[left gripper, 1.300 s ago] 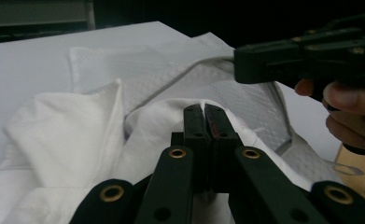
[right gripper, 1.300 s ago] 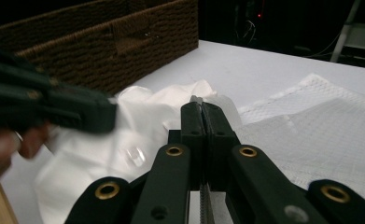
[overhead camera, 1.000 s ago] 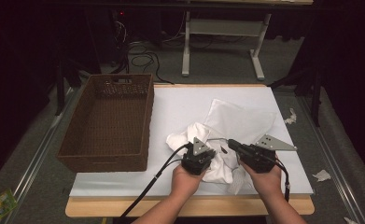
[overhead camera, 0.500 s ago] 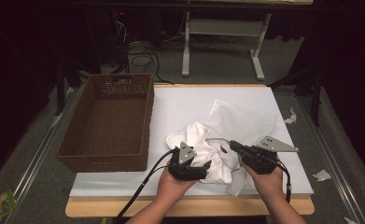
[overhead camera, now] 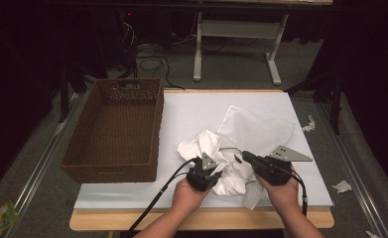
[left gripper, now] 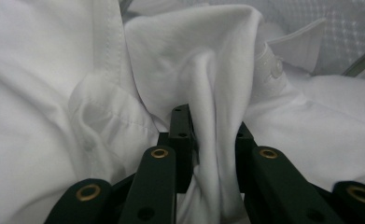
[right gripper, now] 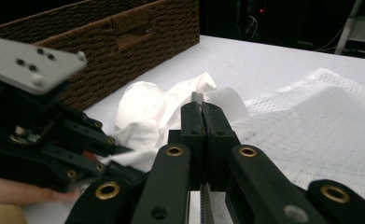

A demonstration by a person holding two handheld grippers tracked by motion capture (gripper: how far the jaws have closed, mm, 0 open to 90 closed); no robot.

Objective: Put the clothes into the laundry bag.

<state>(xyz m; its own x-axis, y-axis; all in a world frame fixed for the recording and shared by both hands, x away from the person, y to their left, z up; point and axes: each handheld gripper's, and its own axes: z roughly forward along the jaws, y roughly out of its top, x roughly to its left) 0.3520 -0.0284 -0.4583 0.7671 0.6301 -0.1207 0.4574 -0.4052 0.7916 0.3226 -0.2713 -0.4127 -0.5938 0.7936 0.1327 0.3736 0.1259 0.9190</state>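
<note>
Moved slightly since the earlier frame, the left gripper point(overhead camera: 212, 171) now digs into the near left side of the crumpled white shirt point(overhead camera: 216, 153), its jaws having just been closing; the left gripper view shows a raised fold of the shirt point(left gripper: 208, 116) pinched between its black jaws. Left of the heap, a brown wicker basket point(overhead camera: 114, 129) stands on the white tabletop point(overhead camera: 191, 109). At centre, the shirt lies bunched near the front edge, with a white mesh laundry bag point(overhead camera: 258, 130) spread behind it and to its right. At right, the right gripper point(overhead camera: 240, 157) hovers just over the shirt's right side, jaws pressed tightly together point(right gripper: 202, 119), and no cloth can be made out between them.
</note>
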